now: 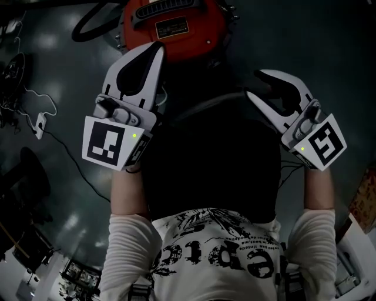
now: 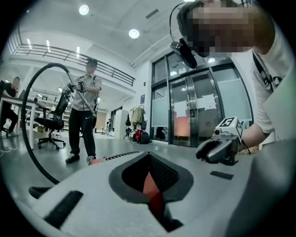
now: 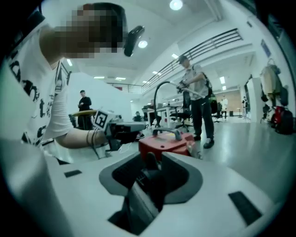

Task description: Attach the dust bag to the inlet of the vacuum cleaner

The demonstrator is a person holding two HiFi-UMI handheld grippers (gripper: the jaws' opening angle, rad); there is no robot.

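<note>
Two tongs are held up side by side above the dark floor [image 1: 64, 76], each with its marker cube towards the person.

The left tongs [image 1: 155, 50] are clenched: in the left gripper view [image 2: 149, 159] the tips meet and hold nothing, with only a sliver of red body showing through the slit beneath them. The right tongs [image 1: 255, 84] stand released, and in the right gripper view [image 3: 152, 162] the jaws are apart with nothing pressed between the pads.

The vacuum cleaner [image 1: 202, 32] sits on the floor just beyond the left tongs, at the top of the head view. It has a bright red, rounded shell with a yellow-and-black label plate [image 1: 171, 27] and a black slotted grille [image 1: 170, 7]. A thick black hose [image 1: 97, 23] loops away at its left. From the right gripper view, the vacuum cleaner [image 3: 166, 143] looks boxy and carries a grey handle [image 3: 167, 133] on top.

A black mass [image 1: 211, 159] fills the space between and below the tongs. Whether it is the dust bag or clothing cannot be told.
</note>
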